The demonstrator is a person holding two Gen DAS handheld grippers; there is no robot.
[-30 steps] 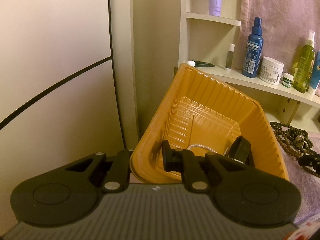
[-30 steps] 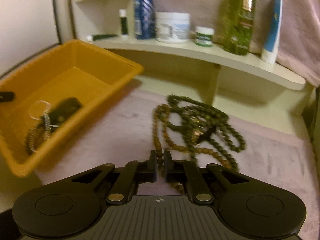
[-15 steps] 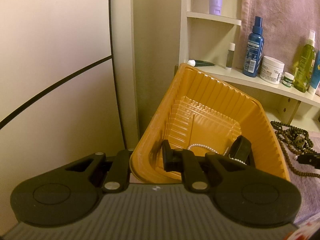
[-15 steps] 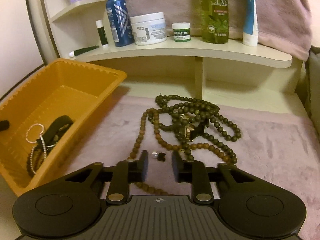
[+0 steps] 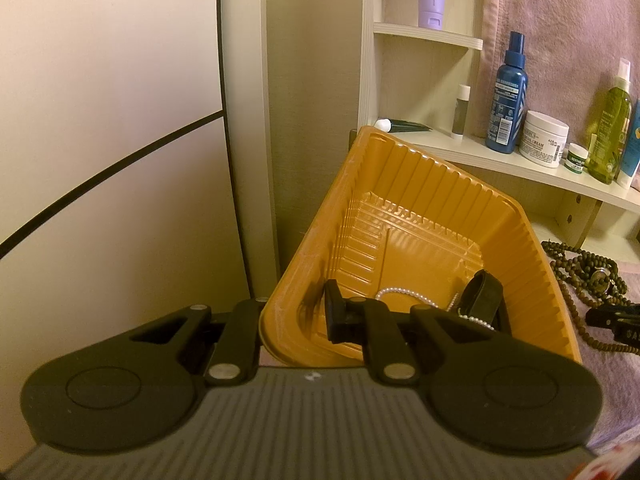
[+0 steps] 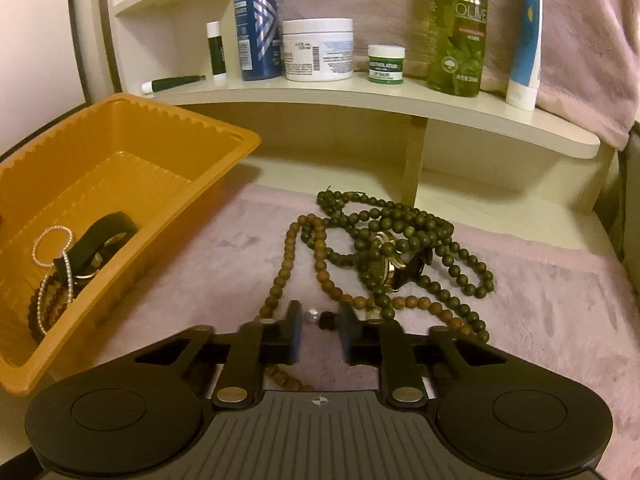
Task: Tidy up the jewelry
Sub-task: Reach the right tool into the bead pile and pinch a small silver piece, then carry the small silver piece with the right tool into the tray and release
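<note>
1. Reaching with the right tool [image 6: 319, 326] for a small pearl stud [image 6: 312, 315], which lies on the pink cloth [image 6: 520, 300] over the worktop. Dead ahead at 12 o'clock, right between the two fingertips, with a dark bit [image 6: 328, 319] touching it on its 3 o'clock side.
2. Narrow there, having just been closing, yet showing a sliver of cloth on either side of the stud. No grip on it, by the look of things.
3. Judging the pair's long axis as running 9 to 3, in line with the pinch. Likely to be squeezed end to end rather than across.
4. Worth minding the brown bead strand [image 6: 280, 276] just beside the fingertip at 10 o'clock, which may get pinched along with the stud. Beyond it, at 1 o'clock, a heap of dark green beads [image 6: 400, 232] around a watch.
5. Clamped with the left tool [image 5: 294, 320] on the near wall of the orange tray [image 5: 400, 184], one finger inside and one outside, tipping the tray's open side toward 3 o'clock.
6. Already in the tray: a pearl bracelet [image 5: 400, 292] and a black band [image 5: 484, 292].
7. Clearly nearer with the right hand, and busy with the left. From the right tool, the tray sits at 9 to 10 o'clock, so probably a short carry that way once gripped.
</note>
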